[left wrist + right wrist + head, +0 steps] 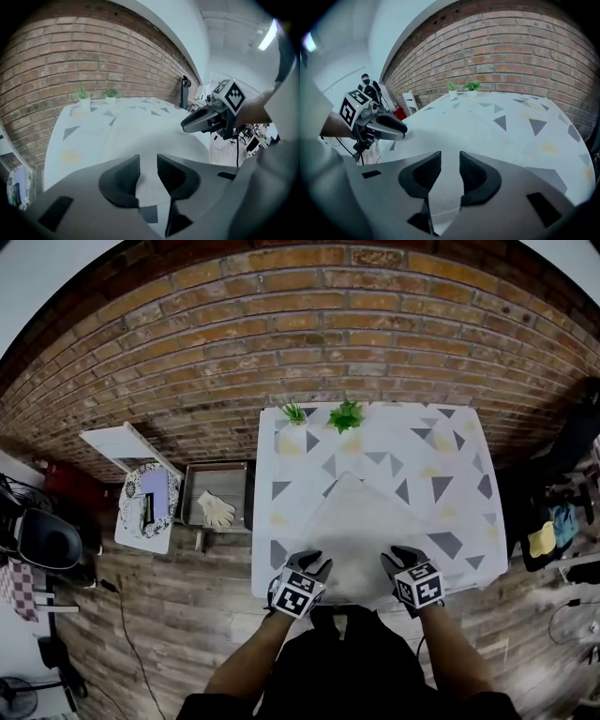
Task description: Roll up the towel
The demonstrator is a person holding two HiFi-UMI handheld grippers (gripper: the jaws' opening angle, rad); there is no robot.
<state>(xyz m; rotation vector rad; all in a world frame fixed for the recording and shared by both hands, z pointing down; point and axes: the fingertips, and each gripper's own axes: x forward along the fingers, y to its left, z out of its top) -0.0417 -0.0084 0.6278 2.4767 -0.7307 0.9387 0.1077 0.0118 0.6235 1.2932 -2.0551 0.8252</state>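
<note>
Towel (361,526), white, lies flat on the table (450,442), reaching its near edge. The left gripper (309,563) and right gripper (400,557) are both at that near edge, over the towel's hem. Each has its jaws partly apart and grips nothing; towel cloth shows through both gaps.

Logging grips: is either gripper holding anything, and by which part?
Nothing held. Left gripper and right gripper stand open over the towel, at its near edge, not pinching it.
</note>
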